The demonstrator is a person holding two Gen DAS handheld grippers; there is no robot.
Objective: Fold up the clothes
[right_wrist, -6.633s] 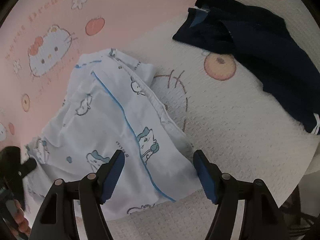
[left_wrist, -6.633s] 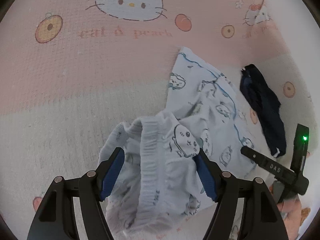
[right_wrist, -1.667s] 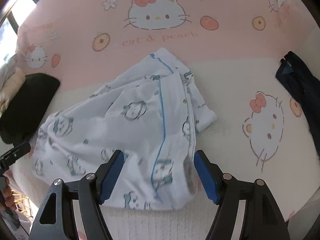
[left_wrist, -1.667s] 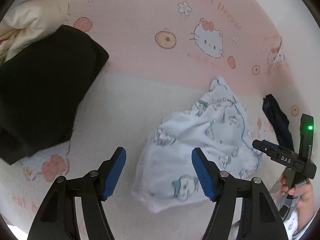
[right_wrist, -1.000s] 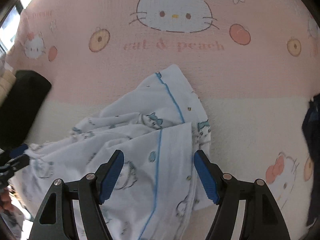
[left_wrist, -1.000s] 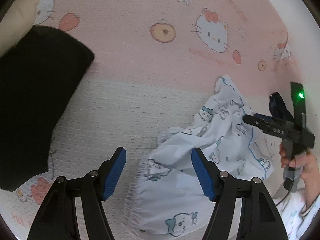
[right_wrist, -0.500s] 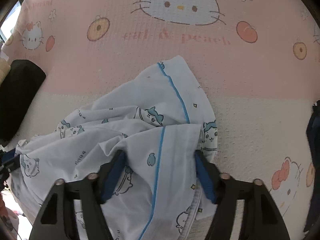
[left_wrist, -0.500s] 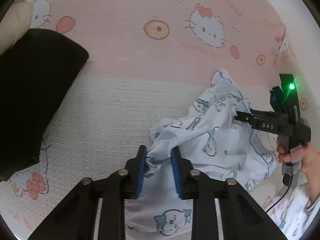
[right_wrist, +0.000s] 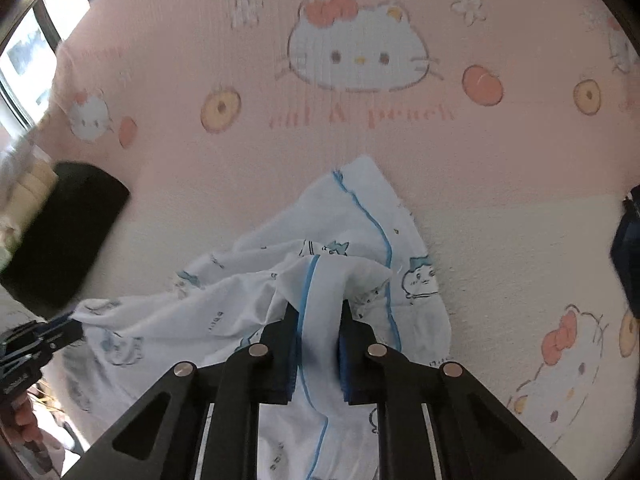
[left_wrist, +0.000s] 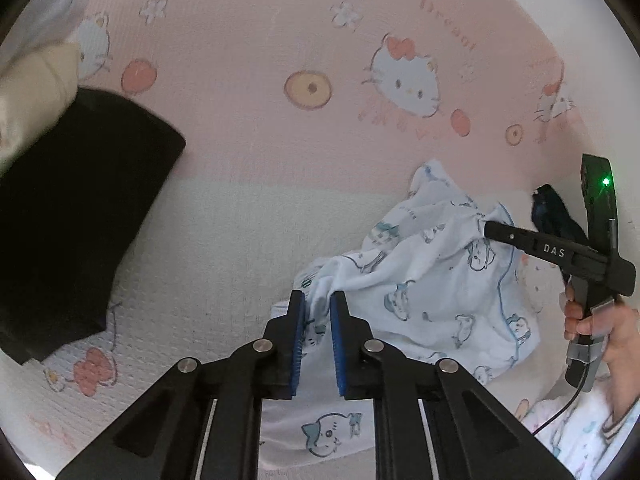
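Observation:
A white garment [left_wrist: 432, 280] printed with small cartoon cats and piped in blue lies crumpled on the bed. In the left wrist view my left gripper [left_wrist: 318, 300] has its jaws closing, the blue pads pinching a bunched edge of the cloth. My right gripper [left_wrist: 486, 226] shows there too, gripping the garment's far side. In the right wrist view the right gripper [right_wrist: 318, 312] is closing on a fold of the garment [right_wrist: 248, 292] along its blue piping. The left gripper [right_wrist: 74, 330] holds the cloth's left corner, which is stretched between the two.
A pink and cream cartoon-cat bedspread [left_wrist: 280, 40] covers the bed. A folded black garment [left_wrist: 72, 208] lies at the left, with cream cloth [left_wrist: 32, 92] behind it. A dark navy garment [left_wrist: 554, 216] lies to the right. A person's hand [left_wrist: 592, 320] holds the right gripper.
Both grippers went from wide open over the garment to closed on it. The cloth now bunches up between the pads and is drawn taut between the two grippers.

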